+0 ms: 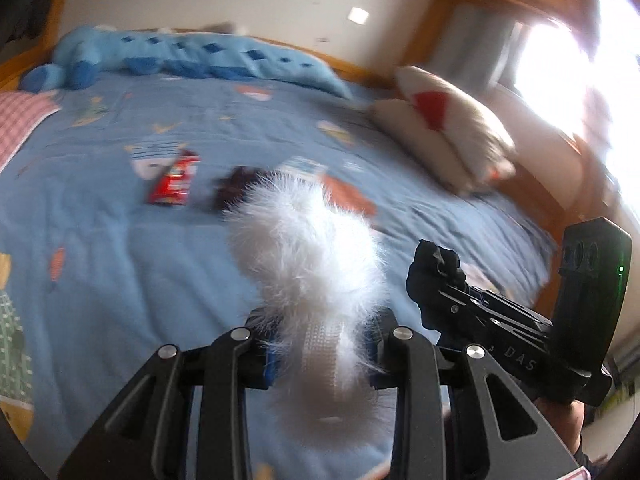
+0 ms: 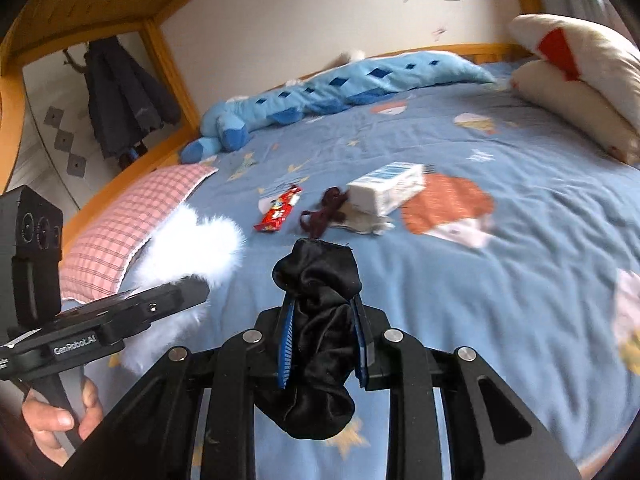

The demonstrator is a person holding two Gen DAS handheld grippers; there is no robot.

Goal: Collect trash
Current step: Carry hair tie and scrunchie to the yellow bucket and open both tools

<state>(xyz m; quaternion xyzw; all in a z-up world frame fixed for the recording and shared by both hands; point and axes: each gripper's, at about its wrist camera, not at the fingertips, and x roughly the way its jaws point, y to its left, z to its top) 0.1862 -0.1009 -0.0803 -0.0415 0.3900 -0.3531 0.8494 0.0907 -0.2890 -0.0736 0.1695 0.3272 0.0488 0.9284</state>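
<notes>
Daylight glare from the window (image 1: 568,68) whitens the left view; motion blur, fisheye-dark corners.

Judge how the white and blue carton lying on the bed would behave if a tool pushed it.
The carton lies flat on its long side, so it would probably slide, not roll. Its boxy shape suggests stiffness. The soft bedspread may drag it.

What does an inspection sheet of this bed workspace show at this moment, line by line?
Surface: blue patterned bedspread, wrinkled.
Job's things: red snack wrapper, white carton lying on its side, crumpled paper beside it, dark red cord.
Clutter: blue plush toy, pink checked pillow, cream pillows.
Grippers: left gripper shut on white fluffy item; right gripper shut on black cloth.
Cables: nothing seen.
Surroundings: wooden bed frame, white wall, hanging dark coat.
</notes>
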